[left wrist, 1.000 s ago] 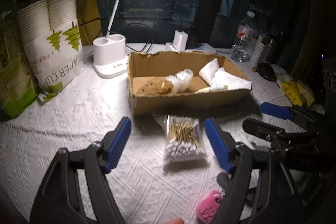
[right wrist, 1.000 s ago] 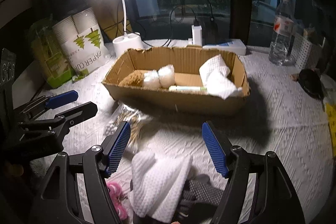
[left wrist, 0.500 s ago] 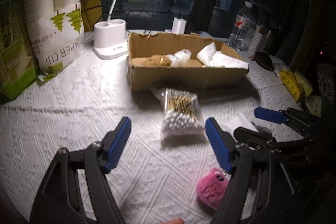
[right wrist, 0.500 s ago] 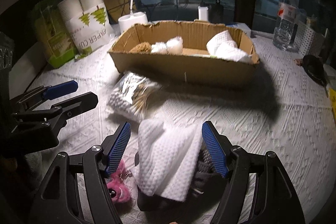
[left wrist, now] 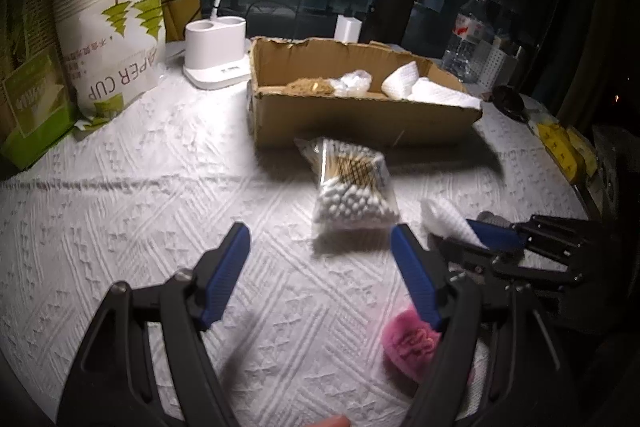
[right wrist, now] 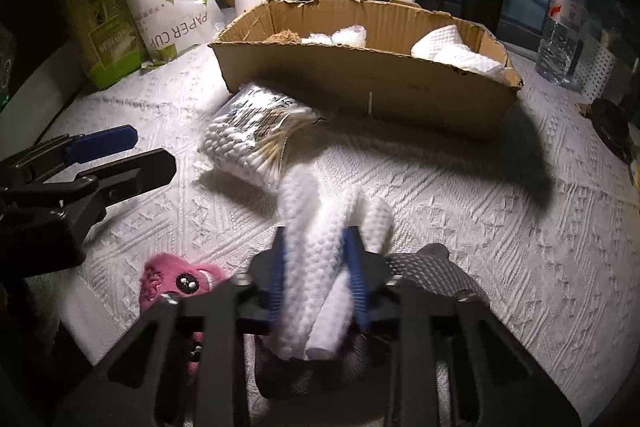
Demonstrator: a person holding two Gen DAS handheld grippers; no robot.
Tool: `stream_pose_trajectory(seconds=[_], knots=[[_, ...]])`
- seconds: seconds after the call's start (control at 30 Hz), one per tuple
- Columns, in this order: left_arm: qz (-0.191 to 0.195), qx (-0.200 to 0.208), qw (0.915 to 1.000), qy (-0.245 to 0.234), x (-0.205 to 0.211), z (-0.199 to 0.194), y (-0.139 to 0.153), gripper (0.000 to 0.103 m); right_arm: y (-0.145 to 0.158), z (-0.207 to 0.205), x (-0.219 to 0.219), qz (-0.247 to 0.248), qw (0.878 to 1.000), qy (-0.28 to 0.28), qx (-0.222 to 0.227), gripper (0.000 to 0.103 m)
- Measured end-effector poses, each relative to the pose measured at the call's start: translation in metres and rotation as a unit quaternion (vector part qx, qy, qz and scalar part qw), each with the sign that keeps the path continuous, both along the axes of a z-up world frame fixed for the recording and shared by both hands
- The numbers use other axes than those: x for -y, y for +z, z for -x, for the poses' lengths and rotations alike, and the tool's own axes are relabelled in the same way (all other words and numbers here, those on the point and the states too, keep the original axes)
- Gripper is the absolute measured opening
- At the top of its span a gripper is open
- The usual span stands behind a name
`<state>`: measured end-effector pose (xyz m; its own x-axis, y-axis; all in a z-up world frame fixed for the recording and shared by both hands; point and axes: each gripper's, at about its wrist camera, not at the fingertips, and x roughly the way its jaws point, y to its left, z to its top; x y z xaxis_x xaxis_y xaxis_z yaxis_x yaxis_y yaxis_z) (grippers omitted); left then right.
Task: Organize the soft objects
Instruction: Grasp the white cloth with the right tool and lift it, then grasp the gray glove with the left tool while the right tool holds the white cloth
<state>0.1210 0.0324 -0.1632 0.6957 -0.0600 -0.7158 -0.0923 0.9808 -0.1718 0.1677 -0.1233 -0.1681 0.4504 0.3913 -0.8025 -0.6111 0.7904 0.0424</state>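
My right gripper is shut on a white waffle-weave cloth, low over the table; the cloth's tip shows in the left wrist view. Under it lies a grey mesh item. A pink plush toy lies left of it, also seen by the left wrist camera. A bag of cotton swabs lies in front of the cardboard box, which holds white cloths, a brown item and a clear bag. My left gripper is open and empty, just short of the swab bag.
A paper-cup pack and a green box stand at the left. A white lamp base stands behind the box. A water bottle and small clutter sit at the right. A white textured cloth covers the table.
My right gripper has closed on the white cloth, which now bunches between the pads. Both grippers have drawn back from the box, and the left one sits lower and nearer the table.
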Motion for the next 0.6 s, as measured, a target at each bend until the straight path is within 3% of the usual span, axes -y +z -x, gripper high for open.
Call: stream_pose_trajectory(seconds=[0.33,0.6], knots=[[-0.016,-0.004,0.9997,-0.019,0.025,-0.011,0.006,0.074,0.039,0.001,0.034,-0.051,0.998,-0.012,0.046,0.014],[-0.026,-0.009,0.9985,-0.048,0.063,-0.022,0.008,0.074,0.048,-0.012,0.082,-0.066,0.995,-0.049,0.056,0.014]])
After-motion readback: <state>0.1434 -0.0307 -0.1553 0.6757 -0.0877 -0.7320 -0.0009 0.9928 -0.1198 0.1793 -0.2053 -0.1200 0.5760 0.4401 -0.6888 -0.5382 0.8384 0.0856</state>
